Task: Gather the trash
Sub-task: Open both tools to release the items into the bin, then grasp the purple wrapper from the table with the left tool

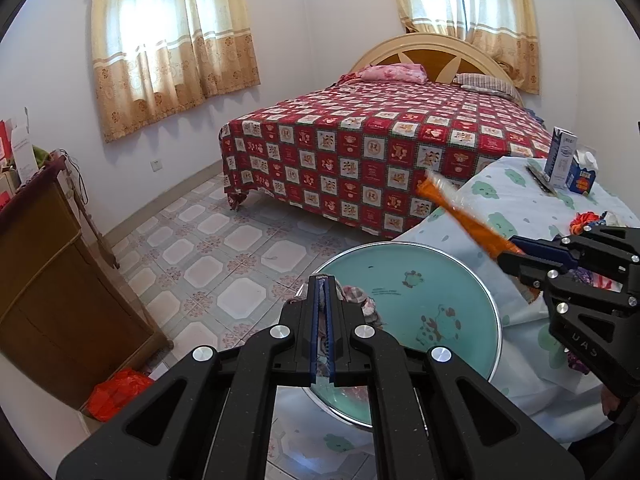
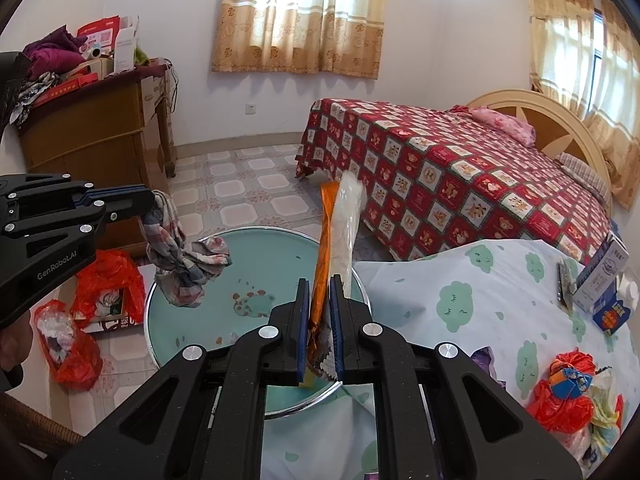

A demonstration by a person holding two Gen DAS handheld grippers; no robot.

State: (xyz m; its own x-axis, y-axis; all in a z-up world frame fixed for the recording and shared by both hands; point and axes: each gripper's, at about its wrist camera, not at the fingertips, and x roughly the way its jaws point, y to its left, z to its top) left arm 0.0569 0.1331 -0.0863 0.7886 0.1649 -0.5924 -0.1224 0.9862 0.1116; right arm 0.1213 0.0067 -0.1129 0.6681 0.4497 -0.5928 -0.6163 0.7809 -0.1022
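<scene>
Two pieces of trash lifted clear of the cloth-covered surface (image 2: 460,300), one per tool, and both carried out over the round teal table (image 2: 256,264), probably as a stop on the way to a bag or bin. Left tool (image 2: 150,200) clenched on a crumpled checked rag (image 2: 180,260), pinched at its top so the rest dangles free above the teal table; seen from the left wrist, fingers (image 1: 314,320) pressed nearly together with only a sliver of rag between the blue pads. Right tool (image 2: 320,320) clenched on an orange wrapper (image 2: 326,240) with a clear plastic sleeve (image 2: 346,220) beside it, gripped at the crimped lower end so the long body stands up and leans a little forward past the fingertips; jaws narrow but not fully closed, held apart by the folded foil. Gripping at the ends likely keeps the loose bulk away from the fingers and lets it fall cleanly on release. More trash waiting on the covered surface: red plastic bags (image 2: 560,396) with scraps near the right edge, a milk carton (image 2: 604,276) and a small blue box (image 2: 612,312) farther back. Red bags on the floor (image 2: 108,284) by the wooden cabinet (image 2: 92,140), a possible destination, though no bin clearly visible.
</scene>
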